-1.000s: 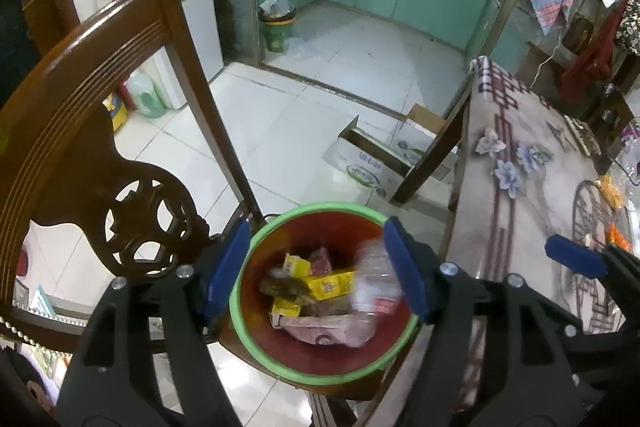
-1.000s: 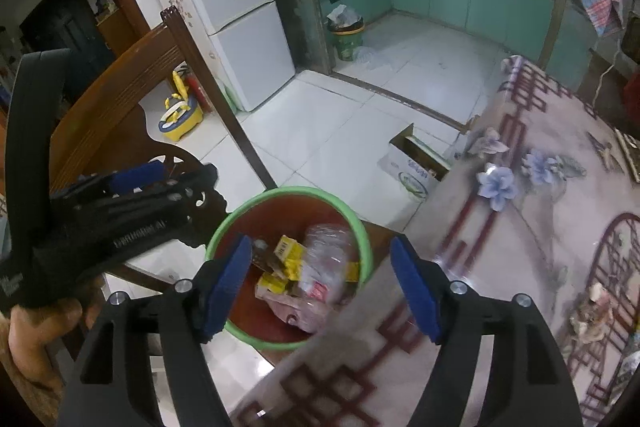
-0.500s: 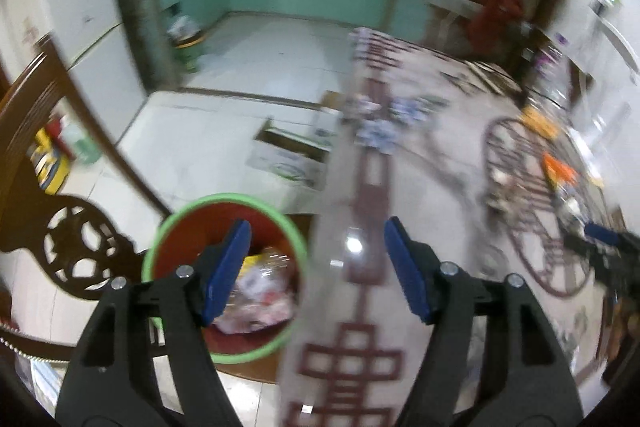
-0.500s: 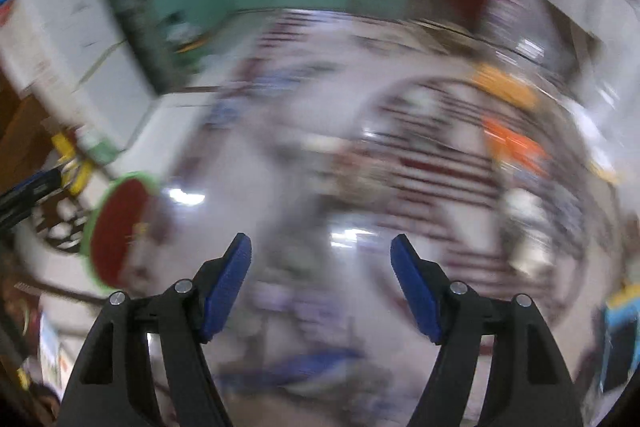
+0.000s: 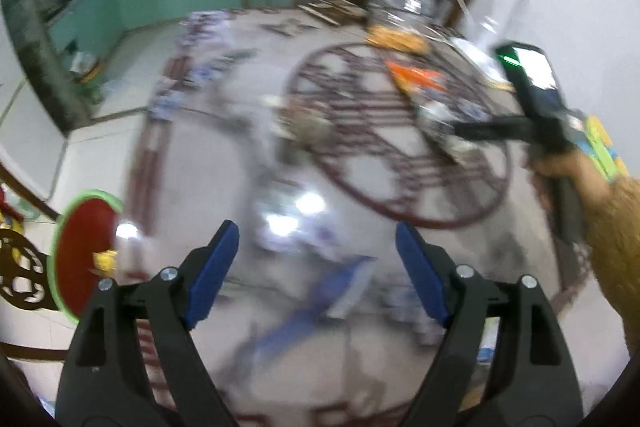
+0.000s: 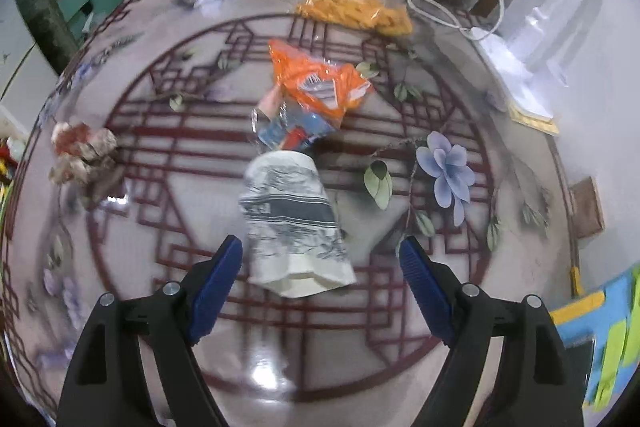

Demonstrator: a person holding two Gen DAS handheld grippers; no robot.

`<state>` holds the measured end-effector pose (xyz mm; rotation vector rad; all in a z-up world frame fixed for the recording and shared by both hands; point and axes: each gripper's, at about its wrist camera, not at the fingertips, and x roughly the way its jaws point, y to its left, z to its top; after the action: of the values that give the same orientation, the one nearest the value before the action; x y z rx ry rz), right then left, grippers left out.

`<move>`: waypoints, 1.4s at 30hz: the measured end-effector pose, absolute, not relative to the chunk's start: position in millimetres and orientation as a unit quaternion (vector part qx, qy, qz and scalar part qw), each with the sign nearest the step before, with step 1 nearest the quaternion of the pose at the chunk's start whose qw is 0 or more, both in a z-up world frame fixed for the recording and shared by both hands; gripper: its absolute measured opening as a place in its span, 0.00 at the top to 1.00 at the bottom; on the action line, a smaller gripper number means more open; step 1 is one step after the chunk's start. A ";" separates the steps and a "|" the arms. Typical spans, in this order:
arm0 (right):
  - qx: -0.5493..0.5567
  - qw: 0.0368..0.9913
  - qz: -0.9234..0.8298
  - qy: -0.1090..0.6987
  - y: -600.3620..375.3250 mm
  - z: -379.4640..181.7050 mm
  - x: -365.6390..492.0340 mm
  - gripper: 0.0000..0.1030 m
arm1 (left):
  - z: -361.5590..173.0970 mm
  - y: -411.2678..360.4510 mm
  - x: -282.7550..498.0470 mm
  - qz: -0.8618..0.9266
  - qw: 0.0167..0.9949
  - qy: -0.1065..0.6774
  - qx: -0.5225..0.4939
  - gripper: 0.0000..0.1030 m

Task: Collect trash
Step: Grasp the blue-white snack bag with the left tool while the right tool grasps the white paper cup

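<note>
My right gripper point(image 6: 322, 267) points down at the patterned table point(image 6: 460, 115), its jaws opening. A crushed white paper cup with a grey-blue print point(image 6: 292, 219) lies with its near end between the fingers, and the pads are clear of it. Beyond it lie a clear blue-red wrapper point(image 6: 288, 131), an orange wrapper point(image 6: 316, 83) and a reddish crumpled tissue point(image 6: 80, 151). My left gripper point(image 5: 318, 255) hangs over the table with jaws opening and nothing held; a blurred blue wrapper point(image 5: 340, 287) lies under it. The red bin with a green rim point(image 5: 84, 255) stands off the table's left edge.
A clear bag of yellow snacks point(image 6: 356, 7) and a white cable point(image 6: 440, 15) lie at the table's far side. A small brown box point(image 6: 588, 203) sits at the right. A carved wooden chair back point(image 5: 20, 267) stands beside the bin. A hand point(image 5: 568, 171) carries the right gripper.
Both grippers swung right from above the bin to above the table. The bin slid to the left edge of the left view. The paper cup came between the right fingers.
</note>
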<state>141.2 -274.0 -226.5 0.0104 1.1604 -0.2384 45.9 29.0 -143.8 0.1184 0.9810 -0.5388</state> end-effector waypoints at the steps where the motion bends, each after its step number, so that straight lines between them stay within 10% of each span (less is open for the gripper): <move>1: 0.005 0.829 -0.106 0.549 -276.7 -228.1 142.1 0.24 | -145.6 17.7 40.6 -0.263 0.842 0.467 0.058 0.24; 8: 0.011 0.823 -0.055 0.566 -293.2 -246.4 158.1 0.27 | -176.4 -59.9 -9.2 -0.357 0.781 0.505 0.091 0.24; 10: 0.018 0.820 -0.041 0.571 -292.6 -249.1 161.1 0.47 | -188.5 -79.0 -25.4 -0.382 0.757 0.517 0.117 0.24; 15: 0.019 0.825 -0.019 0.564 -291.1 -248.3 159.8 0.51 | -224.9 -111.4 -46.5 -0.404 0.701 0.565 0.161 0.24; 25: 0.015 0.829 -0.010 0.559 -302.6 -247.0 128.6 0.41 | -268.4 -118.1 -46.6 -0.394 0.660 0.624 0.141 0.82; 32: 0.053 0.842 -0.012 0.537 -318.7 -234.6 117.7 0.27 | -232.4 -116.2 -30.2 -0.351 0.741 0.554 0.149 0.89; 42: 0.037 0.827 -0.008 0.562 -312.3 -251.0 132.3 0.32 | -160.5 -60.4 12.6 -0.203 0.866 0.444 0.111 0.89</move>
<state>132.3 -312.3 -251.0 0.0787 1.1930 -0.0174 12.6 -60.4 -160.5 0.2315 0.9303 -0.4259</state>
